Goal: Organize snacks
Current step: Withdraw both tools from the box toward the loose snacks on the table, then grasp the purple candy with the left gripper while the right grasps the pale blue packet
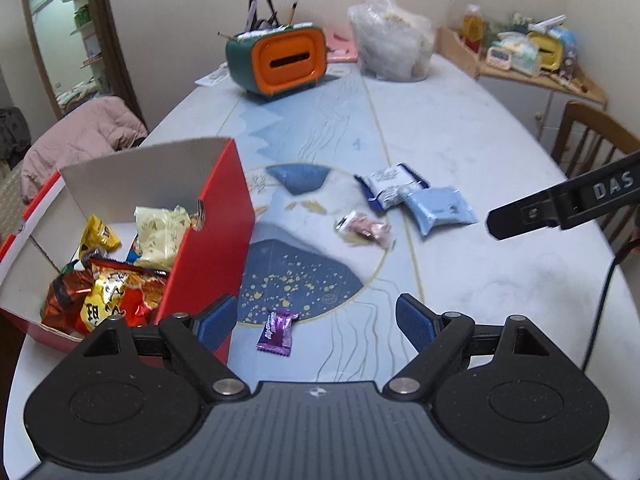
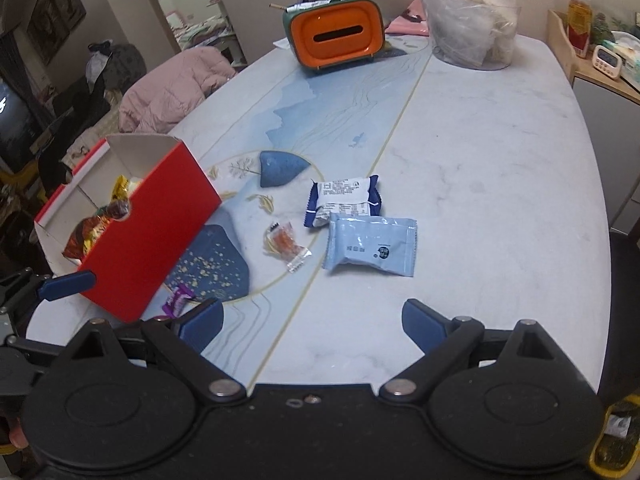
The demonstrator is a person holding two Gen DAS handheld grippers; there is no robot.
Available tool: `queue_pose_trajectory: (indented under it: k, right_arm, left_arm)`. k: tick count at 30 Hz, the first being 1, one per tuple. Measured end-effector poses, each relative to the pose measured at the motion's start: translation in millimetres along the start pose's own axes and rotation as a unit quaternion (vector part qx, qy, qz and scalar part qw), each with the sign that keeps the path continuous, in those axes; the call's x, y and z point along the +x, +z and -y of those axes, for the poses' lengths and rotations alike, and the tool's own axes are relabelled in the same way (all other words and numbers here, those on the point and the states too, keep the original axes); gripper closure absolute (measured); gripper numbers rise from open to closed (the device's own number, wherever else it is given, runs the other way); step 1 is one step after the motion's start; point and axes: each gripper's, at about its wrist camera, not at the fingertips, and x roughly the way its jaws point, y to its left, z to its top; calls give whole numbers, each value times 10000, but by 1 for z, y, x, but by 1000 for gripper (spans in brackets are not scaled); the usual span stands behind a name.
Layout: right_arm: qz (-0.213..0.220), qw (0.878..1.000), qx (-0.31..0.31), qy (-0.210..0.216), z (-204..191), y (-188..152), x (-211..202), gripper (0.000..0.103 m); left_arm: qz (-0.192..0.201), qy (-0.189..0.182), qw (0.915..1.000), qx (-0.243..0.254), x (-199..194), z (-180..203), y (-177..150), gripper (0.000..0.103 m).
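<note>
I am holding my left gripper [image 1: 316, 322] spread wide and empty over the table [image 1: 480, 160]; the purple candy [image 1: 277, 332] is lying between its fingers, beside the red box [image 1: 208, 248]. My right gripper [image 2: 314, 326] is gaping too, the blue packet [image 2: 370, 246] lying ahead.

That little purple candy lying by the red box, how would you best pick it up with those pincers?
Come straight down from above with the left gripper, whose open jaws already frame the purple candy. Close across its plump middle, not the flat crimped ends, which would likely slip. It lies flat on the table, close to the red box, so keep the jaw on that side clear of the box wall.
</note>
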Motion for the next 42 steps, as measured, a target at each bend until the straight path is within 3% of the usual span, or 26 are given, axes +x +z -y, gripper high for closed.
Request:
queue_pose_trajectory:
  k: [2, 4, 18, 25, 33, 39, 42]
  right_arm:
    - [-40, 10000, -53, -12, 5, 2, 6, 7]
    - [-71, 9999, -112, -52, 10, 4, 13, 7]
    - [-354, 9986, -278, -293, 36, 39, 89, 8]
    - [-446, 9977, -403, -306, 32, 42, 107, 8]
    - [-483, 9973, -399, -374, 32, 43, 119, 9]
    - [-473, 9966, -454, -501, 32, 41, 123, 15]
    - [-429, 9959, -549, -582, 30, 39, 122, 22]
  left_arm:
    - [-101, 93, 9999, -54, 10, 1, -1, 20]
    - [-246, 116, 9996, -112, 20, 1, -1, 30]
    - [-771, 489, 9945, -504, 66, -4, 1, 36]
    - [-1101, 373, 9907, -713, 85, -11, -3, 46]
    - [-1155, 196, 9892, -883, 92, -16, -3, 48]
    - [-1094, 207, 9897, -903, 90, -21, -3, 71]
    - [-1068, 168, 9908, -816, 89, -21, -4, 77]
